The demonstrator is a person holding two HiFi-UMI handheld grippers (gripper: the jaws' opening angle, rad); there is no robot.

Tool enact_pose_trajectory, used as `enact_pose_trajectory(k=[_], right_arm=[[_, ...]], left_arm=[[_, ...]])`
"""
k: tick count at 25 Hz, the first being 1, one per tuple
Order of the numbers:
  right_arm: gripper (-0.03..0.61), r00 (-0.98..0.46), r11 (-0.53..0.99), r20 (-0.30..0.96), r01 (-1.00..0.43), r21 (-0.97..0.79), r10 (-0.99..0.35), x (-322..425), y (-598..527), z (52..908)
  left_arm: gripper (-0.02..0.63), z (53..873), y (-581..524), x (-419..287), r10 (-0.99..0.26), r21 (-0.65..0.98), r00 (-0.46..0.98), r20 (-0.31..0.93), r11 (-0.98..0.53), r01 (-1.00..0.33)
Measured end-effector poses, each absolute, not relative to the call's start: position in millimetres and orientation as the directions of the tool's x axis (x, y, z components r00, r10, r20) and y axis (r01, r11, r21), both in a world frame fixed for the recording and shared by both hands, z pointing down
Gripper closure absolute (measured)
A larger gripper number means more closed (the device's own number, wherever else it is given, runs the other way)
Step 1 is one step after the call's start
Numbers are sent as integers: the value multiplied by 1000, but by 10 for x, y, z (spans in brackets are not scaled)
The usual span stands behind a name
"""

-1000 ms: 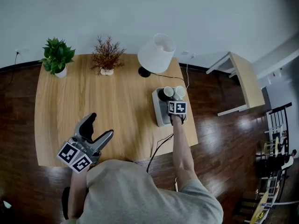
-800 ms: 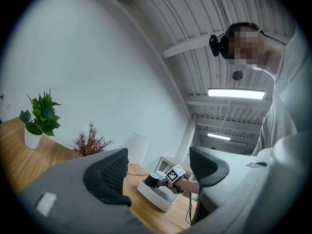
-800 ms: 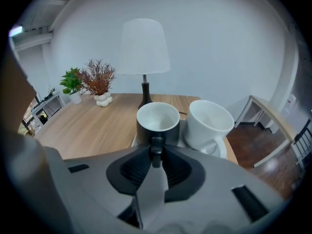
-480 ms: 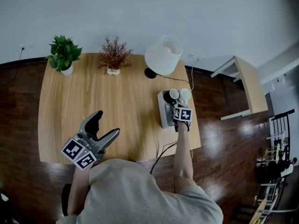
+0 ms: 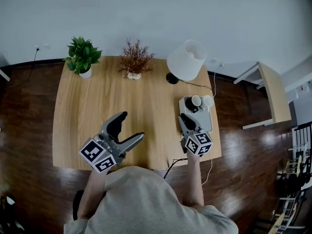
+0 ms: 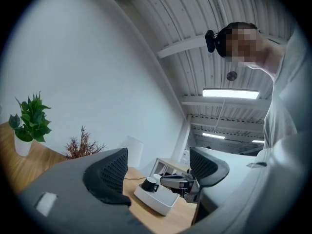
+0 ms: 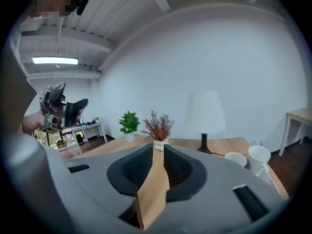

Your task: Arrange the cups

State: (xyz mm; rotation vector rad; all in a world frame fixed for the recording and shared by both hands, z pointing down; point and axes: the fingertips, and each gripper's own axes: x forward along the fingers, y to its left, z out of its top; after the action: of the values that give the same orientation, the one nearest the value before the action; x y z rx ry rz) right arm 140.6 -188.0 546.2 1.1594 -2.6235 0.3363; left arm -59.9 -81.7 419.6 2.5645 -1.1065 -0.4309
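A white tray (image 5: 204, 123) sits at the wooden table's right edge. At its far end stand a black cup (image 5: 188, 107) and two white cups (image 5: 196, 101) (image 5: 208, 101). My right gripper (image 5: 185, 117) hovers over the tray's near end, just short of the cups. Its jaws are closing, almost together, with nothing between them. In the right gripper view (image 7: 158, 147) both white cups (image 7: 236, 159) (image 7: 258, 156) show at right. My left gripper (image 5: 130, 126) stands open and empty over the table's near middle. The left gripper view (image 6: 158, 162) takes in the tray (image 6: 156, 201) and black cup (image 6: 149, 183).
A white lamp (image 5: 186, 60), a dried-twig pot (image 5: 135, 61) and a green plant (image 5: 83, 57) line the table's far edge. A cable (image 5: 174, 161) hangs off the near edge. A small side table (image 5: 270, 94) stands to the right on the dark floor.
My right gripper has drawn back from the cups toward the person and risen. The cups stay on the tray. The left gripper has hardly moved.
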Motion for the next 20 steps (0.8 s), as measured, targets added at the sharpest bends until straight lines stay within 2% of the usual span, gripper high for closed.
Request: enact_pose_trajectory(k=[7,20], right_arm=[[511,-768,766,106,-639,-72,-631,759,-1471,4638],[511,-779,775,-55,-627,84,-624,608,-1149,3757]], left_arm=[[225,3971,-829,-567,-718,365,670,-190,-685,-630],[225,3568,-803,-474,-675,304,684,-277,-736,-605]])
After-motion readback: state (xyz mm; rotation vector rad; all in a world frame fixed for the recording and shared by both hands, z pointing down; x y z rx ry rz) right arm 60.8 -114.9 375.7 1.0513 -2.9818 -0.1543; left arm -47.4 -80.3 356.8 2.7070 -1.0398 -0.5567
